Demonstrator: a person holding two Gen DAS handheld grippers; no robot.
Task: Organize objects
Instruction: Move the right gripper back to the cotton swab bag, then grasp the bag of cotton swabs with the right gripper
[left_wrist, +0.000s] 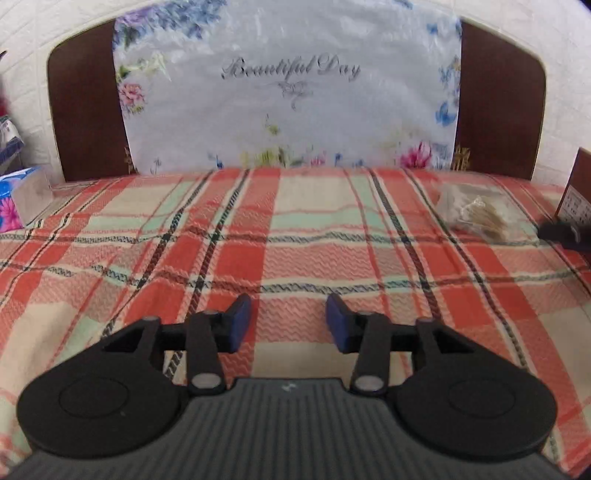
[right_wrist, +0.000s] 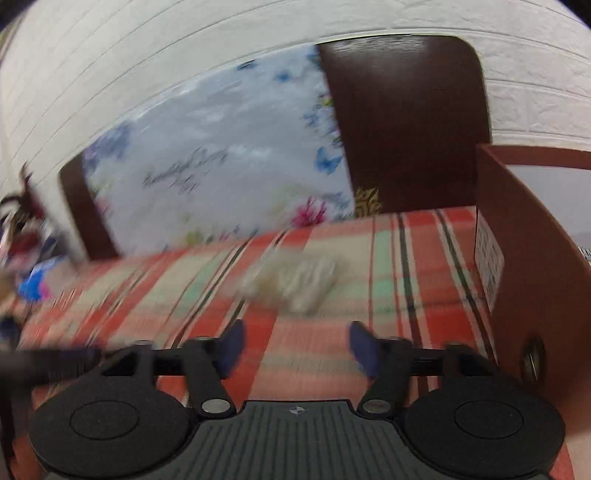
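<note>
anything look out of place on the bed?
Only the small clear plastic bag of pale sticks, lying loose on the red plaid blanket near the brown cardboard box, not inside it. Nothing spilled or damaged. Both grippers are open and empty. The right wrist view is blurred.

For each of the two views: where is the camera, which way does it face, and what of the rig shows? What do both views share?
Left wrist: on the left gripper, facing along the plaid bedspread to the headboard; its open fingers show, nothing between them.
Right wrist: on the right gripper, tilted and blurred, facing the same headboard, a brown box at right; open fingers show, nothing between them.
Shared: bedspread, headboard, floral cover, clear packet.
</note>
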